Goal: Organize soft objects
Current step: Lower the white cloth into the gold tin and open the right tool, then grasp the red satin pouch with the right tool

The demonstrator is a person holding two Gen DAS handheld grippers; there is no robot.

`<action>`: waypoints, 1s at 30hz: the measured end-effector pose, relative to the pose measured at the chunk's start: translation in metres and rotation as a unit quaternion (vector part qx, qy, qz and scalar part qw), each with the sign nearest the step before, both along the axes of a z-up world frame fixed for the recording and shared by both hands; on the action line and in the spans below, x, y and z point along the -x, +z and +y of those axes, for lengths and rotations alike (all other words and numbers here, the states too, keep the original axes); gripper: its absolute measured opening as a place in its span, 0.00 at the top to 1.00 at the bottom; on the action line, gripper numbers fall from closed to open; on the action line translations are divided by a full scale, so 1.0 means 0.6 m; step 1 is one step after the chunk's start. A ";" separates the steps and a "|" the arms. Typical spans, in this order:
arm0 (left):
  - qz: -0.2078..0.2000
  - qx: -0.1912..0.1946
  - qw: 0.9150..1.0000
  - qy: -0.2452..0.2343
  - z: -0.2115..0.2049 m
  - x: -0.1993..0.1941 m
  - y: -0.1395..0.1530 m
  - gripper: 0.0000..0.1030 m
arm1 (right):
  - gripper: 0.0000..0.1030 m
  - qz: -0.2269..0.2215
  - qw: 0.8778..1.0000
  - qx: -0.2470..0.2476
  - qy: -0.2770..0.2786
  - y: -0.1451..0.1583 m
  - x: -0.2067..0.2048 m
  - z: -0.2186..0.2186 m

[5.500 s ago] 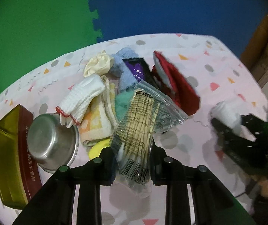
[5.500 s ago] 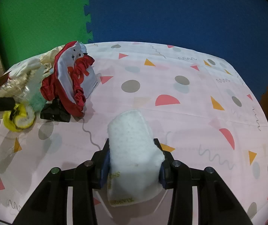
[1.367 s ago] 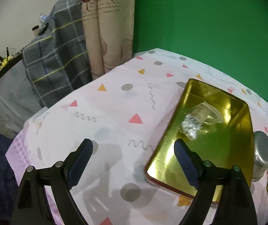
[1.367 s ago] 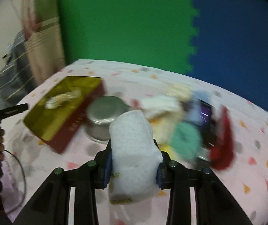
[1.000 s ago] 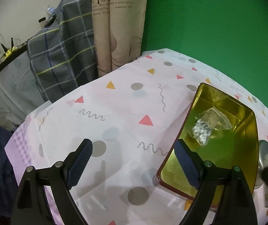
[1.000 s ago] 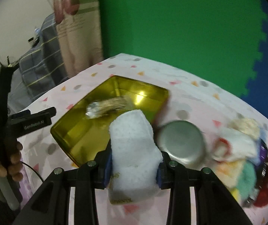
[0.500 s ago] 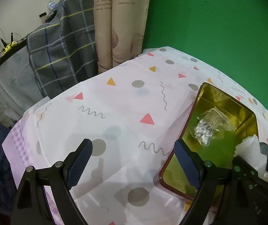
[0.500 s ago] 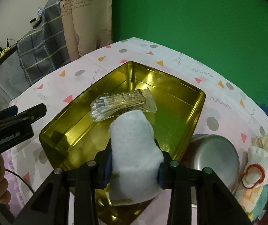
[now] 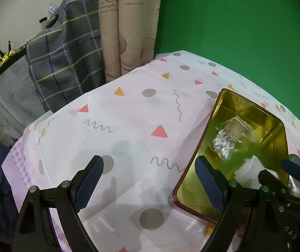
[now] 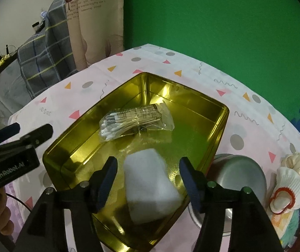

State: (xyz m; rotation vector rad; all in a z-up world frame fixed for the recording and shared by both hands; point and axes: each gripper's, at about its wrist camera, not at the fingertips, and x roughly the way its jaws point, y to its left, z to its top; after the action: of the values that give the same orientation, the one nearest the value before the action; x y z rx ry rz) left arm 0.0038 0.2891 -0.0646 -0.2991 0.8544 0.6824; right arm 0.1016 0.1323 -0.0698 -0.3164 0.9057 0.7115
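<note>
**White pad in gold tin, right claw letting go**

Right gripper (image 10: 148,177) over the gold tin (image 10: 217,130), jaws opening; white foam pad (image 10: 150,187) lies between them on the tin floor, gaps on both sides, pads not touching it. Bag of cotton swabs (image 10: 136,120) also in the tin, further back, apart from the pad. Left gripper (image 9: 148,181) spread wide, nothing in it, above the patterned tablecloth (image 9: 129,113) at the tin's near-left edge. Steel bowl (image 10: 240,174) just right of the tin; white glove (image 10: 290,189) and other soft items beyond it.
</note>
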 end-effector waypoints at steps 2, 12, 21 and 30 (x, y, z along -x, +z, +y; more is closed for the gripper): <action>-0.001 -0.004 1.000 -0.003 -0.003 0.001 0.001 0.16 | 0.38 -0.002 1.000 -0.002 -0.003 0.004 0.000 -0.005; 0.004 -0.017 0.999 -0.027 -0.024 -0.007 0.001 0.16 | 0.38 -0.043 0.997 -0.016 -0.062 0.052 0.013 -0.129; 0.001 -0.031 0.998 -0.048 -0.051 -0.013 0.005 0.16 | 0.38 -0.071 0.978 -0.006 -0.197 0.081 -0.006 -0.354; -0.002 -0.054 0.994 -0.094 -0.092 -0.018 0.010 0.16 | 0.38 -0.069 0.958 0.046 -0.273 0.045 -0.037 -0.491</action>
State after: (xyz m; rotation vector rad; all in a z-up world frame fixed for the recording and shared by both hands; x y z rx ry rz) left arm 0.0145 0.2336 -0.0588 -0.1215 0.8274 0.5496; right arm 0.1236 -0.1625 -0.0425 -0.1807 0.8410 0.1347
